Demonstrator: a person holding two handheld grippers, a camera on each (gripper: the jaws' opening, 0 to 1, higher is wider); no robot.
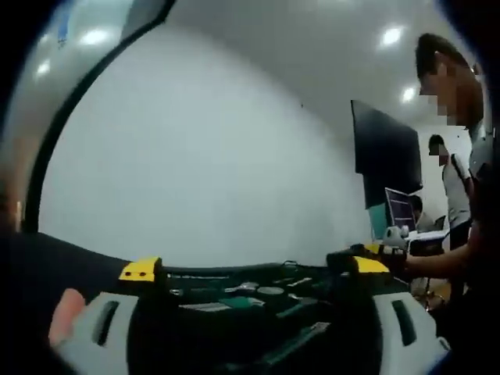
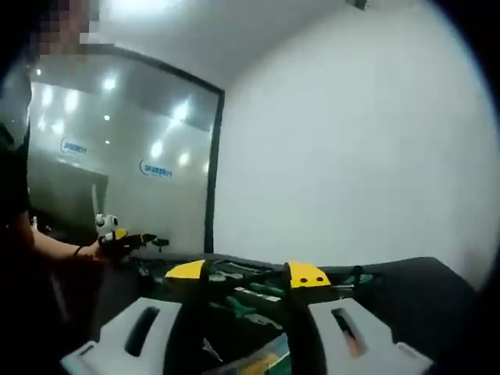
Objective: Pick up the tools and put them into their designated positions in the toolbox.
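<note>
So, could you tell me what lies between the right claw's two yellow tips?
In the right gripper view, the open toolbox with green-handled tools shows between the tips of the right claw; nothing is held.

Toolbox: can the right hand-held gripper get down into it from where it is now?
Probably yes. The right hand-held gripper is open with nothing between its jaws, and the open toolbox with green-handled tools lies straight ahead. The other hand-held gripper sits well off to one side.

One open toolbox (image 2: 258,293) lay on the worktop (image 2: 422,297) holding several green-handled tools (image 2: 234,303) too blurred to count, two yellow-tipped claws showed, and three people (image 1: 457,156) stood nearby.
</note>
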